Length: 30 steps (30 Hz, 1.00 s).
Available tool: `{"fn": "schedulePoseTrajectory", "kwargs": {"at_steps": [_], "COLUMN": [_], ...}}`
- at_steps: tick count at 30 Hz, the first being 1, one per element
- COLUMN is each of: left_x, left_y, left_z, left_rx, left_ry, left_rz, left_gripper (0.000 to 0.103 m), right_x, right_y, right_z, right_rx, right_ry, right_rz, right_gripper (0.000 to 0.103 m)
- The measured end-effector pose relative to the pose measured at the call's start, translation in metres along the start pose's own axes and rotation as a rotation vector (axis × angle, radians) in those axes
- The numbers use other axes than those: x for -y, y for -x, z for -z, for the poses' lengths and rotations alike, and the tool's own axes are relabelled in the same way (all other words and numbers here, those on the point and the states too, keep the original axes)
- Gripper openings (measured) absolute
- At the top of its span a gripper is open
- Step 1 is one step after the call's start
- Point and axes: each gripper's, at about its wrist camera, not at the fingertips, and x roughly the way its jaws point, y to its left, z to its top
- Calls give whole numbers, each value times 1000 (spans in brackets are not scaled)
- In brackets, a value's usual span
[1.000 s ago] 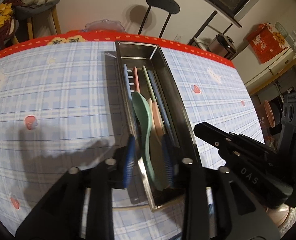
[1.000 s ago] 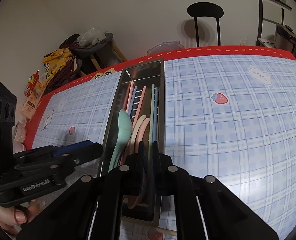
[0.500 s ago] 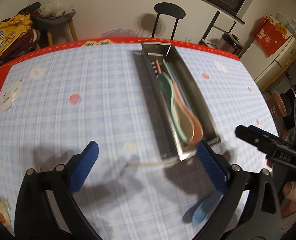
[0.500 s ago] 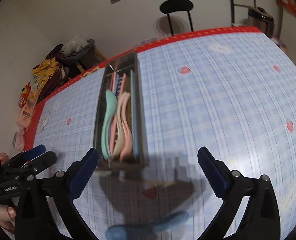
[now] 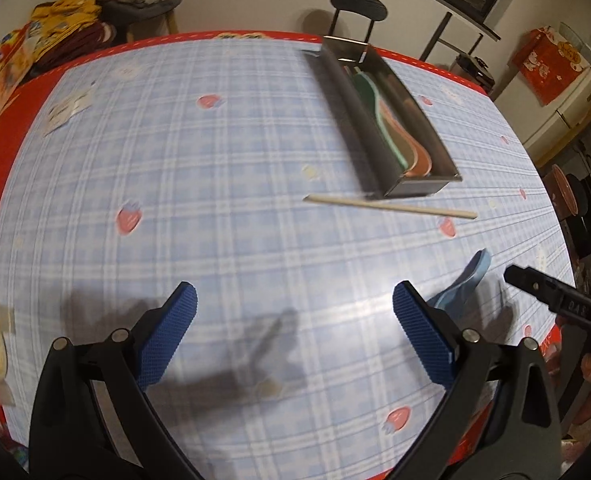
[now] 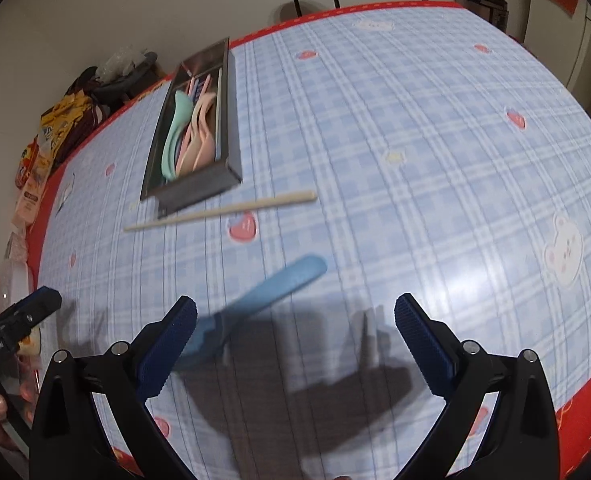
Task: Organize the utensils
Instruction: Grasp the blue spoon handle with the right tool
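Left gripper (image 5: 293, 316), right gripper (image 6: 295, 326): both released, empty | Risk: blue spoon (image 6: 267, 300), probably flat, slips aside when pinched | chopstick (image 6: 219, 210) may roll

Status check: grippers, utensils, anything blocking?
Left gripper, right gripper open, empty. Blue spoon, chopstick outside metal tray. Nothing blocking.

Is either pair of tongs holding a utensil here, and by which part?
Nothing is held. Left tongs and right tongs both stand open and empty above the checked tablecloth.
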Motion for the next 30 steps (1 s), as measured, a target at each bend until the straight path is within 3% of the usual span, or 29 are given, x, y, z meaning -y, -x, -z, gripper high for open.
{"fn": "schedulePoseTrajectory", "kwargs": {"at_steps": [13, 17, 21, 30], "left_x": [-25, -27, -26, -17], "left_y": [4, 4, 3, -4], "left_z": [24, 24, 20, 7], "left_rx": [-3, 5, 13, 11], "left_ry": [68, 64, 44, 7], "left_rz": [-5, -6, -9, -3], "left_gripper": [97, 97, 97, 97], "right_x": [-48, -50, -48, -51], "right_y": [-21, -31, -38, -44], "right_z": [8, 2, -1, -12], "right_rx": [-120, -163, -168, -145], "right_ry": [63, -2, -28, -30], "right_rz": [-29, -41, -13, 17], "right_gripper": [97, 81, 73, 67]}}
